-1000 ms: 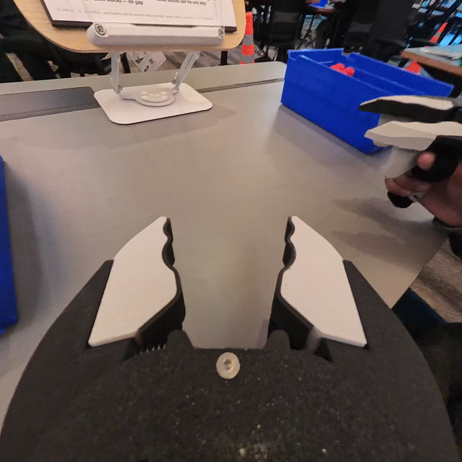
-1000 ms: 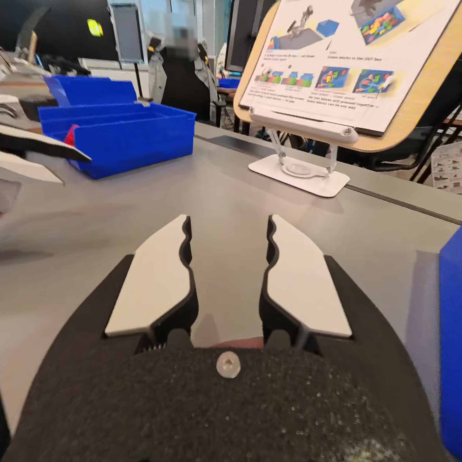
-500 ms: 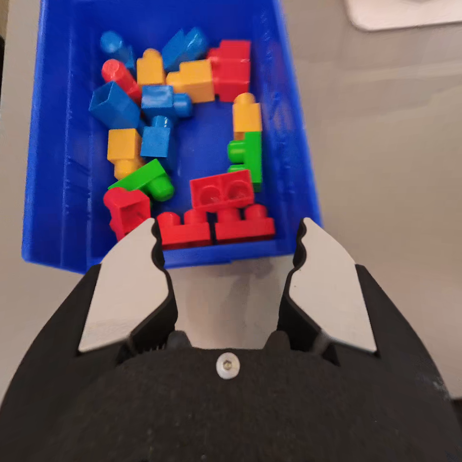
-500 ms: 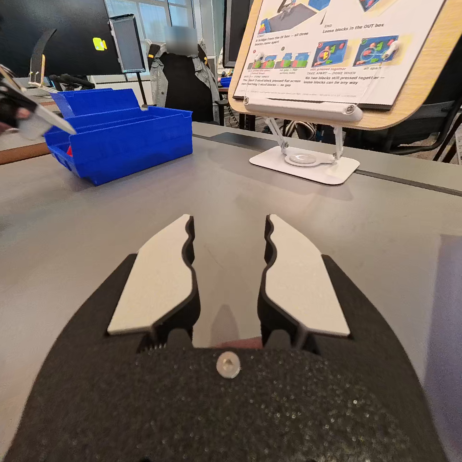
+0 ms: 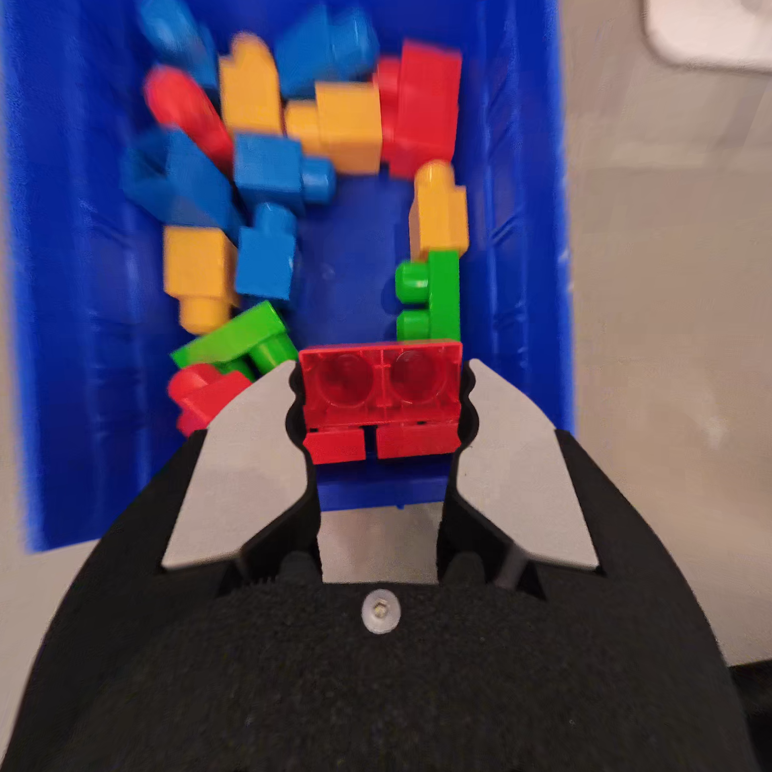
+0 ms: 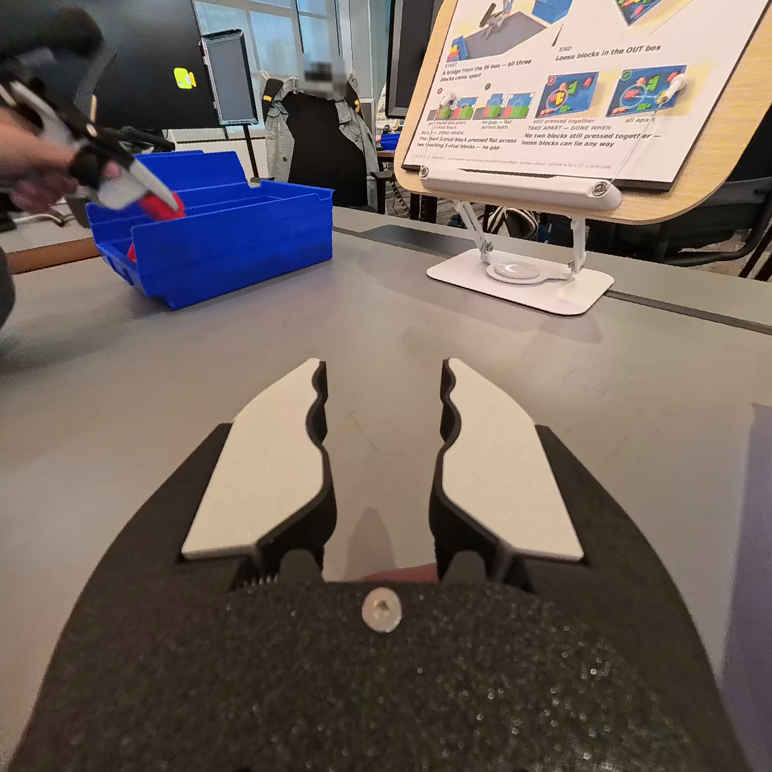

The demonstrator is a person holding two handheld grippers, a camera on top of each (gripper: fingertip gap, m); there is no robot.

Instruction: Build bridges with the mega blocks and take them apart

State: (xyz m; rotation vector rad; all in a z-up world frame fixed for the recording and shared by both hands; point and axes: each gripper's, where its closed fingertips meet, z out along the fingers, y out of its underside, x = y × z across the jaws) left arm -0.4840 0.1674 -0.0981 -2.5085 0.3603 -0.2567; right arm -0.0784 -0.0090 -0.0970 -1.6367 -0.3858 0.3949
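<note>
My left gripper [image 5: 380, 367] is down in the near end of a blue bin [image 5: 62, 292], shut on a red two-stud block [image 5: 380, 388] that shows its hollow underside. Two more red pieces [image 5: 334, 445] sit right below it; I cannot tell if they are joined. Several loose red, blue, yellow and green blocks lie farther in the bin. In the right wrist view the left gripper [image 6: 154, 196] holds the red block [image 6: 165, 211] at the bin's [image 6: 234, 255] rim. My right gripper [image 6: 382, 367] is open and empty, low over the grey table [image 6: 376, 326].
An instruction board [image 6: 585, 83] stands on a white stand [image 6: 522, 275] at the table's back right; its base corner shows in the left wrist view [image 5: 710, 33]. A blurred blue shape [image 6: 762, 522] is at the right edge. Chairs and screens stand behind the table. The left gripper's tips are roughly 45 cm from the right gripper's.
My left gripper swung from the open table to above the bin, dropped into its near end and closed on the red block. My right gripper stayed open and turned slightly.
</note>
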